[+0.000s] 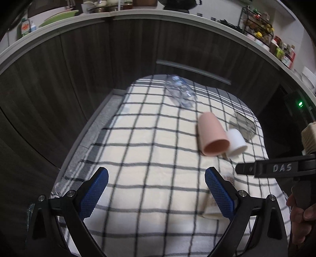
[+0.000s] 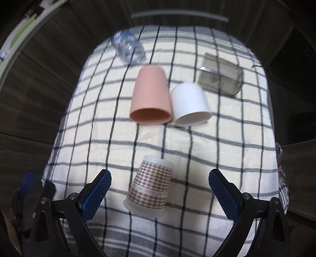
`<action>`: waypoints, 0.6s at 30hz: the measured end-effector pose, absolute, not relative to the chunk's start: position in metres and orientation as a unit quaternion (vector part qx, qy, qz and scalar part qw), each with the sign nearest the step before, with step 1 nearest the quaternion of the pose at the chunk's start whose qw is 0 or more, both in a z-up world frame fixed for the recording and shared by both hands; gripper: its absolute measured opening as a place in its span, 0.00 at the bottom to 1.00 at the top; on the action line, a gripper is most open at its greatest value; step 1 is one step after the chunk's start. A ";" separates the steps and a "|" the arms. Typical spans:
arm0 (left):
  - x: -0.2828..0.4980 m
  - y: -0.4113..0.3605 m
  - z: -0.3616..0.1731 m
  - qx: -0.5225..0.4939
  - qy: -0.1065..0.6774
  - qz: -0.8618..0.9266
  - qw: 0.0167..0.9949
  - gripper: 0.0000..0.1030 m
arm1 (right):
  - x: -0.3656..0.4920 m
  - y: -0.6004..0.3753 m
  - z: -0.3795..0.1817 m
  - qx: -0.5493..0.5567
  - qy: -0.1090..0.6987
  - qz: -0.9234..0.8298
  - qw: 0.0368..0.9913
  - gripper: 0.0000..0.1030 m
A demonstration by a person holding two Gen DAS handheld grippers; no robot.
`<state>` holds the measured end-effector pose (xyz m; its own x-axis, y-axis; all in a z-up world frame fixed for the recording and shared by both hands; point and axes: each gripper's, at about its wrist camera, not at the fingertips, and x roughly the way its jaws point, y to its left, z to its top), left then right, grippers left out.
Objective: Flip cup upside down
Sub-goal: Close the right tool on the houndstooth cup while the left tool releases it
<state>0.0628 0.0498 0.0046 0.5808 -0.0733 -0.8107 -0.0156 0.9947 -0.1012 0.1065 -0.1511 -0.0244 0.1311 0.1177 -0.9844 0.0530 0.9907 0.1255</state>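
Several cups stand mouth down on a checked cloth [image 2: 227, 148]. A brown-checked paper cup [image 2: 151, 185] is nearest, between the fingers of my right gripper [image 2: 160, 189], which is open around it without touching. Farther off stand a pink cup [image 2: 151, 95], a white cup [image 2: 189, 103], a smoky grey glass [image 2: 221, 77] and a clear glass [image 2: 128, 47]. My left gripper [image 1: 156, 187] is open and empty over the cloth [image 1: 148, 150]; the pink cup [image 1: 212, 134] and the white cup [image 1: 236, 143] lie ahead to its right.
Dark cabinet fronts [image 1: 79, 75] surround the small table, under a counter edge [image 1: 138, 14] crowded with bottles and dishes. The right gripper's body [image 1: 276, 168] and a hand reach in from the right of the left wrist view.
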 end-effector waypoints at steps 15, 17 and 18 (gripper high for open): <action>0.093 0.076 -0.037 -0.083 0.490 -0.015 0.868 0.97 | 0.145 -0.134 -0.110 0.076 0.776 -0.026 0.625 0.90; 0.094 0.076 -0.040 -0.085 0.494 -0.016 0.865 0.97 | 0.146 -0.136 -0.119 0.073 0.785 -0.036 0.614 0.85; 0.095 0.076 -0.042 -0.084 0.495 -0.017 0.864 0.97 | 0.146 -0.135 -0.122 0.071 0.787 -0.038 0.611 0.85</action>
